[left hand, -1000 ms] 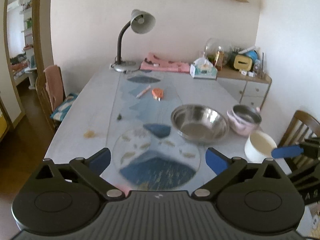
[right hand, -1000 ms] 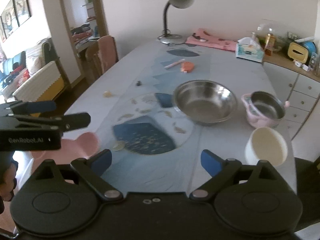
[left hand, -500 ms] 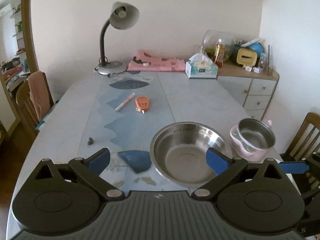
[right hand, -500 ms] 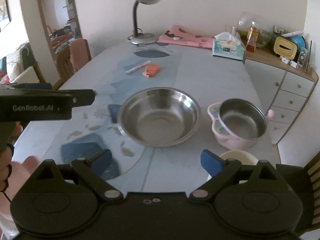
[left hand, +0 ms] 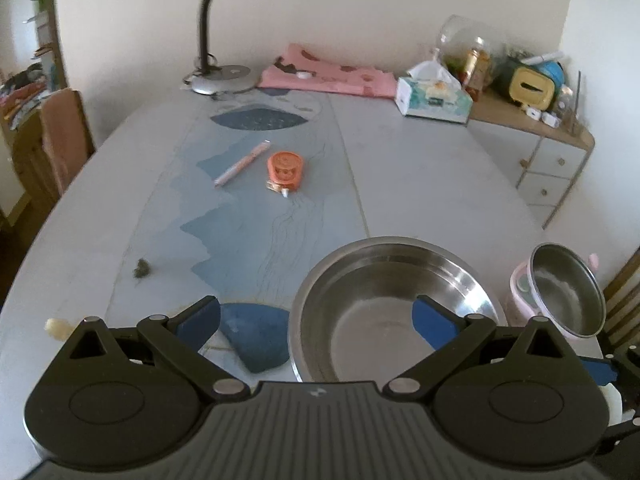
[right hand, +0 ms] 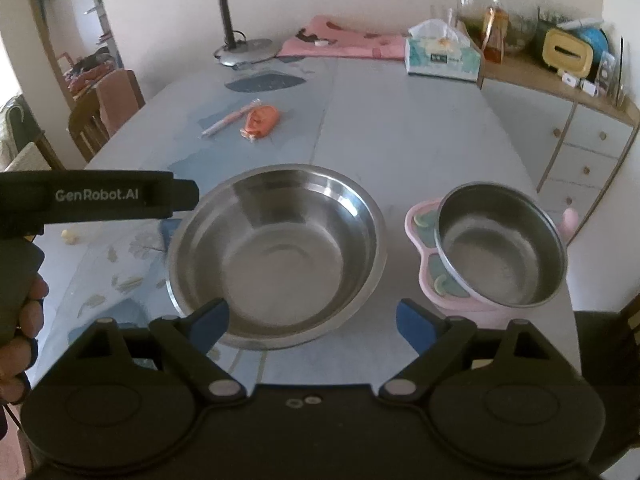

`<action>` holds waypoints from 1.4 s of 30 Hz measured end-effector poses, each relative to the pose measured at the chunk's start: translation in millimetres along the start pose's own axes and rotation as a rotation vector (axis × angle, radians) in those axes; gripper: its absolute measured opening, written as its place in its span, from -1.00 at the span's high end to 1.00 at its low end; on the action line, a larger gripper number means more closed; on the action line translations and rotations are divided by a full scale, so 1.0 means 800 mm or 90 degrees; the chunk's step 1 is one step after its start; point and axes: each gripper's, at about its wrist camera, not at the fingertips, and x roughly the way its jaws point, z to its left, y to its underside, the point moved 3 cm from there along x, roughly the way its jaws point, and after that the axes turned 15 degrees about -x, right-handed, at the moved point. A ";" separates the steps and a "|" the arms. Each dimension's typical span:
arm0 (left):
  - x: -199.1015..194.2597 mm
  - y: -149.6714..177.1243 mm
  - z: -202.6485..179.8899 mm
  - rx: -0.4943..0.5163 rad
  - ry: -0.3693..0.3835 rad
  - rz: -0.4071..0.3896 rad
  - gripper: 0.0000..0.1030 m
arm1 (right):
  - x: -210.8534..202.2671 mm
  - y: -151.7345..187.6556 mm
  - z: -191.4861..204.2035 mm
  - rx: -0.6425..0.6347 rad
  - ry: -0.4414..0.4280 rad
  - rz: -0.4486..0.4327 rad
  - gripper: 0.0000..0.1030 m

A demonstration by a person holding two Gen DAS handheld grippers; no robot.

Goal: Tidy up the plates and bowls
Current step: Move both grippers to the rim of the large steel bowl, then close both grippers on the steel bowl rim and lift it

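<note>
Both tongs closing in on bowls, nothing gripped.
Left tongs [left hand: 316,320] and right tongs [right hand: 312,318] wide open, empty, now much nearer the large steel bowl [right hand: 276,252] mid-table [right hand: 400,120]; small steel bowl [right hand: 500,248] tilted on pink dish [right hand: 424,220], right. First grasp likely next.

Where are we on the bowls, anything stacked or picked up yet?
Done: only the small steel bowl sits tilted in the pink dish. In hand: nothing; the left hand-held gripper and right hand-held gripper are both open near the large steel bowl, not touching it. Left: the large bowl stands alone on the table, unstacked.
</note>
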 end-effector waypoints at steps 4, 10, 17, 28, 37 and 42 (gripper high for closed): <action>0.029 -0.008 -0.002 0.011 0.016 0.038 -0.99 | 0.017 -0.003 -0.007 0.018 -0.001 0.016 -0.70; 0.073 -0.015 0.004 0.000 0.020 0.078 -0.98 | 0.040 -0.007 -0.015 0.050 -0.009 0.045 -0.50; 0.104 -0.013 0.004 0.008 0.007 0.109 -0.22 | 0.061 -0.003 -0.027 0.091 -0.012 0.077 -0.22; 0.111 -0.013 0.014 -0.020 -0.013 0.127 0.57 | 0.062 0.003 -0.036 0.149 -0.028 0.090 0.41; 0.091 -0.005 0.018 -0.014 -0.023 0.128 0.60 | 0.050 0.005 -0.034 0.143 -0.017 0.083 0.63; 0.068 0.005 0.025 -0.020 -0.023 0.130 0.62 | 0.036 0.007 -0.029 0.136 -0.021 0.076 0.64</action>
